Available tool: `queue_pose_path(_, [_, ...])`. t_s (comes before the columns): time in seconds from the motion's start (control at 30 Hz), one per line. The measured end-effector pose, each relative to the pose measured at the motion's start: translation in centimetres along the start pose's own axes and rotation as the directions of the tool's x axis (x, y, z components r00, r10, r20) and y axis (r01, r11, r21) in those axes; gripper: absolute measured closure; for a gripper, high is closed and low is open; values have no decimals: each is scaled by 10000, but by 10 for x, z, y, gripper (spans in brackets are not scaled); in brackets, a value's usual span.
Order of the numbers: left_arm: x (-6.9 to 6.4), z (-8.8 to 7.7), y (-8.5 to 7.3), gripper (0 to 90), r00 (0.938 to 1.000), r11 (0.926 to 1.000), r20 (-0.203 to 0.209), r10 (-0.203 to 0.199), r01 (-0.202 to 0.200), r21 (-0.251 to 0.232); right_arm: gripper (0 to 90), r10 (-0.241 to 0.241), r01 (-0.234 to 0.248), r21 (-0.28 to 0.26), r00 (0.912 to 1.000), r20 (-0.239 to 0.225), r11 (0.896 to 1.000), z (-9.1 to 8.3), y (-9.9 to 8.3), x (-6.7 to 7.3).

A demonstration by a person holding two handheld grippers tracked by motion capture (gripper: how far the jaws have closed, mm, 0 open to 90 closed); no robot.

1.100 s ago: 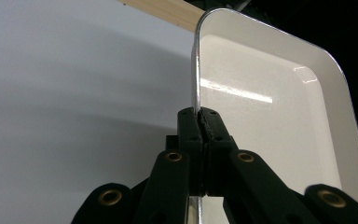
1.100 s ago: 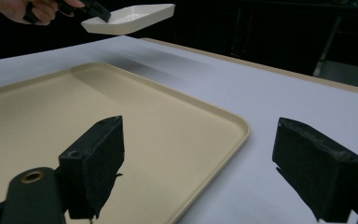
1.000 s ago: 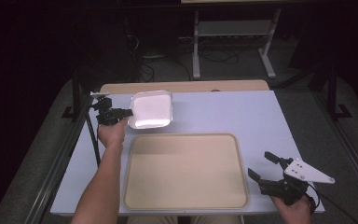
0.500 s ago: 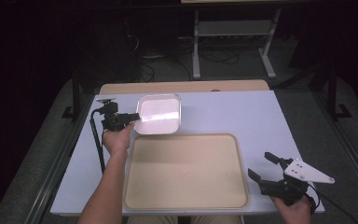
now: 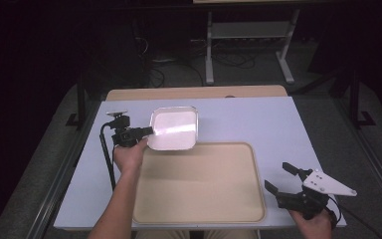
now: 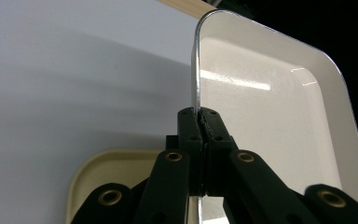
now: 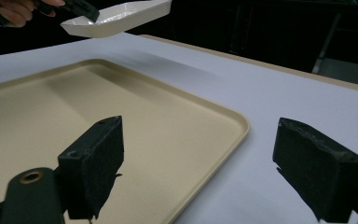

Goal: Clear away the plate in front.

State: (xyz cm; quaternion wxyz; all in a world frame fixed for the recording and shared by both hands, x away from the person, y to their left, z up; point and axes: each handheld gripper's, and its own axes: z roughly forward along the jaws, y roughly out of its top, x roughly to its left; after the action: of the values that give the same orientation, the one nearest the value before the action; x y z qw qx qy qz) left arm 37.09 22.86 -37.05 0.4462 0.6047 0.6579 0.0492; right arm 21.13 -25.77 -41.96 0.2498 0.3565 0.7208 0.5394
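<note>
On the left, left gripper (image 5: 148, 131) with fingers (image 6: 199, 122) pinched shut on the thin rim of the white dish (image 5: 175, 129). Held up in the air, off the worktop (image 5: 248, 119), over the far left corner of the beige tray (image 5: 199, 184). Gripped by one edge only, and by just a tiny bit of that edge. Looks smooth and shiny, so may slip out with a shake or a fast swing. May also sag or twist down on the free side, away from the fingers. Might then drop, bang on the tray and bounce off. Best to go slow and keep level.

On the way down, could catch the raised edge of the tray and end up tilted, half in and half out. Could also shove the tray along the worktop with a hard bump. Better to get past the edge first, then lower flat. Letting go too high: a drop and a clatter.

On the right, right gripper (image 5: 277, 176) with fingers (image 7: 98, 158) wide open, gripping nothing, low by the near right corner of the tray. Well apart from the dish, so no bump there for now. Could knock the tray crooked with a careless nudge.
</note>
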Motion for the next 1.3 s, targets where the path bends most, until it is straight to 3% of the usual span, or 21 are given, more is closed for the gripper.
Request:
queue_pose_path(0.33, [0, 0, -18, 888, 9996, 9996, 228, 181, -186, 208, 154, -20, 20, 17, 10000, 30, 10000, 0, 1, 1])
queue_pose_path(0.73, [-5, -4, -39, 888, 9998, 10000, 210, 21, -22, 22, 154, -50, 49, 91, 9999, 89, 9999, 0, 1, 1])
queue_pose_path(1.07, [-3, 0, -71, 888, 9998, 9996, 139, -107, 103, 266, 154, -107, 106, 177, 9999, 43, 9998, 1, 1, 3])
queue_pose_path(1.2, [-6, 2, -83, 887, 9999, 9992, -18, 139, -138, 365, 155, -217, 216, 203, 9998, 41, 9996, 2, 1, 4])
queue_pose_path(1.3, [-9, 2, -93, 887, 9999, 9993, 71, 93, -96, 364, 155, -244, 242, 232, 9997, 56, 9994, 2, 1, 4])
